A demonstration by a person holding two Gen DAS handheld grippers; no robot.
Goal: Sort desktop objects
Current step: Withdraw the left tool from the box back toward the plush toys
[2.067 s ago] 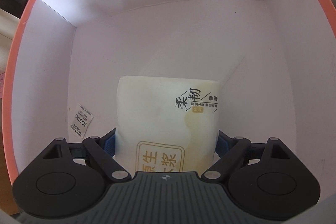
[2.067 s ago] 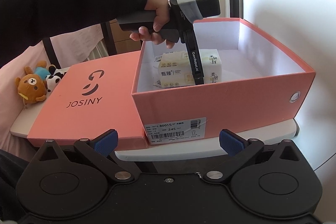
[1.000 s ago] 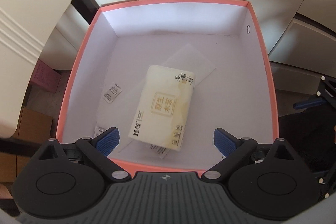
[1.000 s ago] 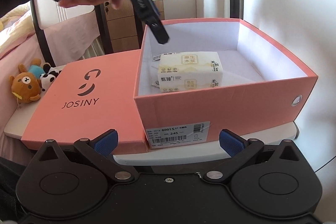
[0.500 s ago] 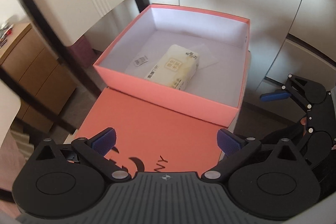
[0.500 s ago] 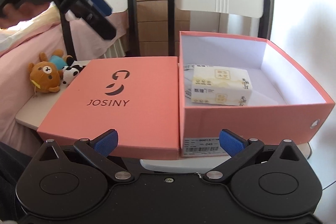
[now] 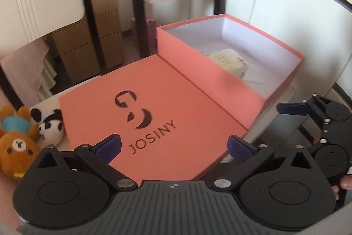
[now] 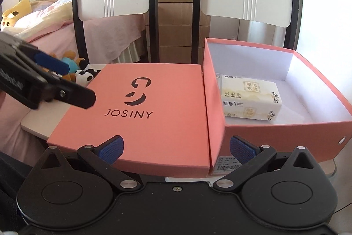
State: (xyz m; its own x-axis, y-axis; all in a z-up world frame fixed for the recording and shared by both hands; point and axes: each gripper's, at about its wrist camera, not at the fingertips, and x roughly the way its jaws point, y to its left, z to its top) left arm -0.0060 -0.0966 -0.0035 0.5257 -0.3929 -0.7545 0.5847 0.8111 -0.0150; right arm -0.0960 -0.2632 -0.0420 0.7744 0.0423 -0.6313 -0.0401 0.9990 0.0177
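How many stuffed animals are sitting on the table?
2, maybe more. A brown teddy bear sits at the table's left end beside the pink box lid, and a small panda lies between them. Something blue behind the bear may be its hat or a third toy.

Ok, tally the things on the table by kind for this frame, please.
Plush toys: 2 clearly seen, bear and panda; a blue one may sit behind them
Shoebox: 1
Box lid: 1
Tissue pack: 1, inside the box
Total: 5
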